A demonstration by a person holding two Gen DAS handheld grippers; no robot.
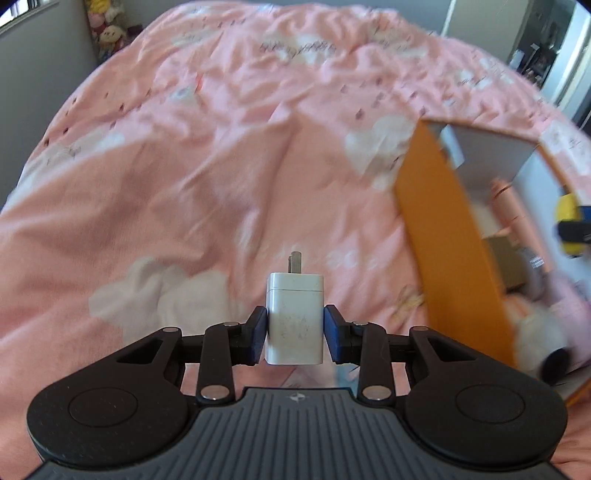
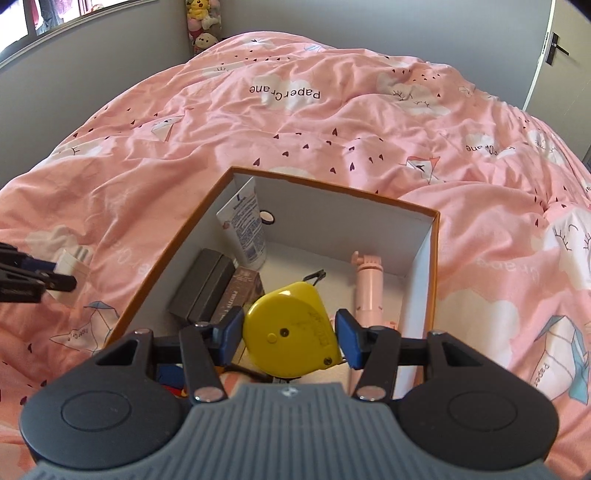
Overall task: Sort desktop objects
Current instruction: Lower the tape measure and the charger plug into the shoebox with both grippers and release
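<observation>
My left gripper is shut on a white plug charger, prongs pointing away, held above the pink bedspread left of the orange box. My right gripper is shut on a yellow tape measure and holds it over the open orange box. Inside the box lie a white tube, a dark case, a brown carton and a pink stick. The left gripper with the charger shows at the left edge of the right wrist view.
The pink duvet is rumpled, with folds around the box. Plush toys stand in the far corner by grey walls. A door is at the right.
</observation>
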